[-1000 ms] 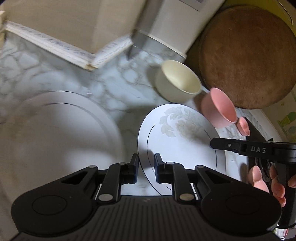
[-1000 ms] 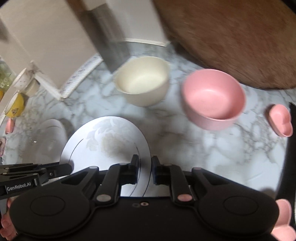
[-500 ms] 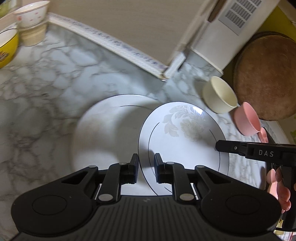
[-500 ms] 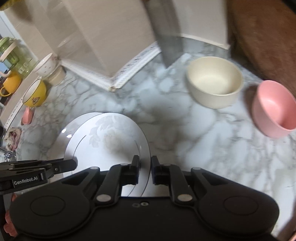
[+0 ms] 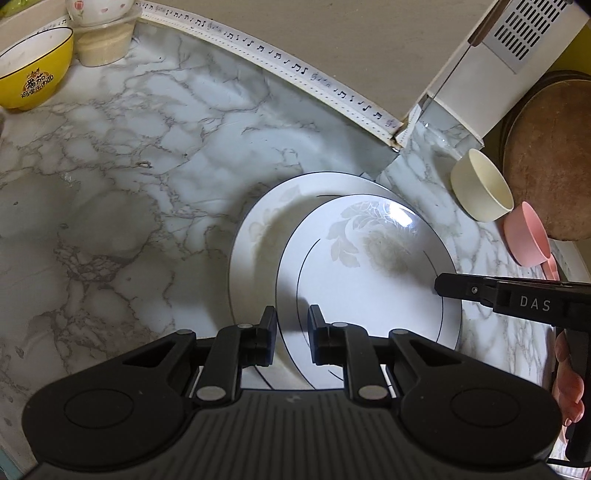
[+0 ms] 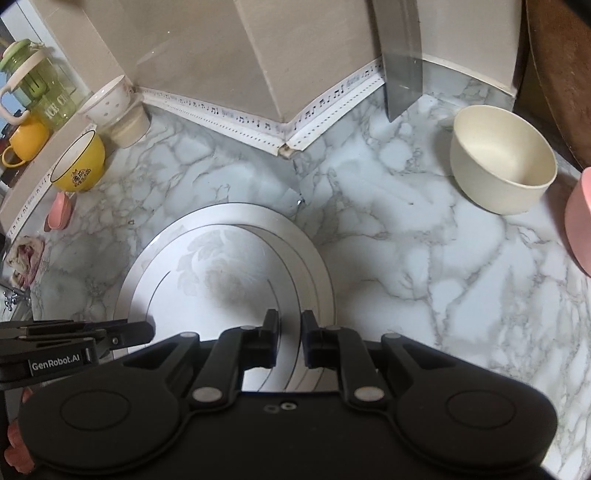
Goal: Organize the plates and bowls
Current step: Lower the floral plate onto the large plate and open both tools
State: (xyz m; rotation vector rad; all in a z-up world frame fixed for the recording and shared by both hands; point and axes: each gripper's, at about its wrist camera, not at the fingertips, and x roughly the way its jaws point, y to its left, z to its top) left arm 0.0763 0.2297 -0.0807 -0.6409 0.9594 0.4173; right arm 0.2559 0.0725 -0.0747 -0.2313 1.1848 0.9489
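I hold a white floral plate between both grippers, over a second white plate that lies on the marble counter. My left gripper is shut on the held plate's left rim. My right gripper is shut on its right rim; its finger shows in the left wrist view. In the right wrist view the held plate covers most of the lower plate. A cream bowl and a pink bowl stand to the right.
A yellow bowl and a small floral bowl on a tub stand at the back left by the wall. A round brown board leans at the right. A green jug and orange mug sit on a ledge.
Both grippers have carried the floral plate left and away from the bowls, until it hangs over the second plate. Both stay shut on it.
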